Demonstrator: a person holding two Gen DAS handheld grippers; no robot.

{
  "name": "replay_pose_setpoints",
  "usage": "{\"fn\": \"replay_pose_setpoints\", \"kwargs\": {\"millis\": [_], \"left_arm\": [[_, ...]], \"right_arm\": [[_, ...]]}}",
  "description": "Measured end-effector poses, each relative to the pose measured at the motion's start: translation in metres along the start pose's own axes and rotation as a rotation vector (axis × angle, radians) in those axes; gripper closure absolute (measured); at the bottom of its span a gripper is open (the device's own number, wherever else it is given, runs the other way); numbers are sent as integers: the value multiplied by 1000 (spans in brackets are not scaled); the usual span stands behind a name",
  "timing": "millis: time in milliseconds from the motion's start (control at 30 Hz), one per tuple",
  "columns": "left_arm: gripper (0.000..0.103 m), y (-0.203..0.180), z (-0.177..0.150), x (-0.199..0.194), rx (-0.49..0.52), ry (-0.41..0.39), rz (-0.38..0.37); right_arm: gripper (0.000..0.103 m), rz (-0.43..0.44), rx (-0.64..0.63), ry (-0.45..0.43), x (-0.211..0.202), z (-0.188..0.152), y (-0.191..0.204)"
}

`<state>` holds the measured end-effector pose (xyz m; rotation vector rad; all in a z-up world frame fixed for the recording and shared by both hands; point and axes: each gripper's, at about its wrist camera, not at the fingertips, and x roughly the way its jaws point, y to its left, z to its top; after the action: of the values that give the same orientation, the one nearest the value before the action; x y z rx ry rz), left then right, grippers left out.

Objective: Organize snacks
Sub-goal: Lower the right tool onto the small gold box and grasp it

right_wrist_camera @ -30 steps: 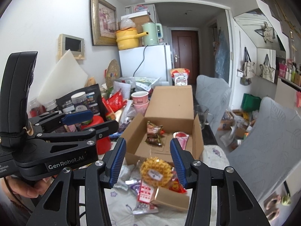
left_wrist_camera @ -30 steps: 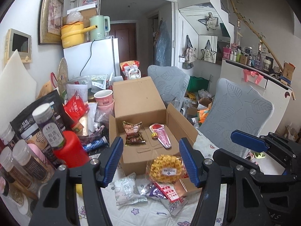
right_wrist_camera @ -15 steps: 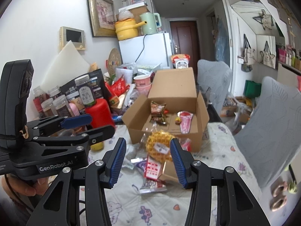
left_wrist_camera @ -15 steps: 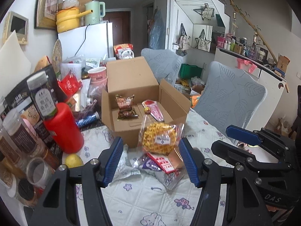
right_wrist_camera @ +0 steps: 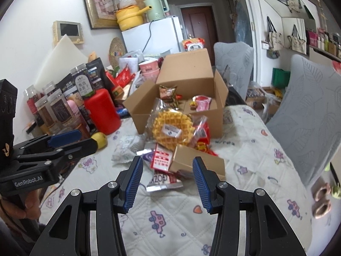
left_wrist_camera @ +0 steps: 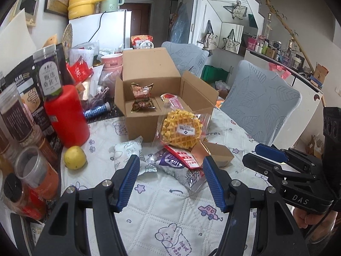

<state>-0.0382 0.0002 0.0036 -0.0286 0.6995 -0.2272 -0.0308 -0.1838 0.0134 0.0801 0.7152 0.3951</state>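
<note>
Left wrist view: left gripper (left_wrist_camera: 171,181) spread, empty, above quilt (left_wrist_camera: 170,213). Right gripper (right_wrist_camera: 166,181) likewise spread, empty. Waffle (left_wrist_camera: 181,128) leans against box (left_wrist_camera: 149,72).

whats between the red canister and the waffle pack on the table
In the left wrist view, the cardboard box's front corner and a crumpled silver packet sit between red canister and waffle pack.

The left gripper (left_wrist_camera: 171,178) hovers with jaws apart and empty over the quilted tablecloth (left_wrist_camera: 170,209), near a snack pile. A wrapped waffle (left_wrist_camera: 181,129) leans against the open cardboard box (left_wrist_camera: 153,81); a lemon (left_wrist_camera: 75,157) lies left.
</note>
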Motion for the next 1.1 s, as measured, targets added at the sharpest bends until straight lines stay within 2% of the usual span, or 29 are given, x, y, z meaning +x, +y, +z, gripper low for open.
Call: {"fn": "replay_pose_setpoints", "kwargs": {"millis": [167, 233, 333, 400, 500, 567, 700, 967, 1033, 1100], "left_arm": [[42, 10, -7, 7, -19, 17, 5], [42, 15, -9, 12, -40, 28, 0], [42, 20, -12, 19, -72, 34, 3], [42, 22, -15, 26, -94, 47, -1], [42, 24, -20, 38, -127, 72, -14], [42, 23, -22, 47, -140, 90, -23], [42, 17, -25, 64, -146, 125, -24], [42, 5, -16, 89, -153, 162, -35], [42, 3, -14, 94, -148, 167, -36], [42, 0, -12, 100, -141, 175, -32]], "right_arm": [[54, 3, 20, 11, 8, -10, -7], [48, 5, 24, 20, 13, -15, -9], [48, 7, 27, 41, 21, -20, -13], [42, -5, 26, 54, 28, -22, -16], [40, -26, 17, 71, 38, -23, -23], [34, -36, 2, 81, 45, -22, -29], [33, -34, -43, 117, 63, -18, -37], [33, 25, -125, 182, 93, -8, -53], [25, 47, -166, 197, 99, -6, -56], [23, 75, -218, 205, 105, -2, -58]]}}
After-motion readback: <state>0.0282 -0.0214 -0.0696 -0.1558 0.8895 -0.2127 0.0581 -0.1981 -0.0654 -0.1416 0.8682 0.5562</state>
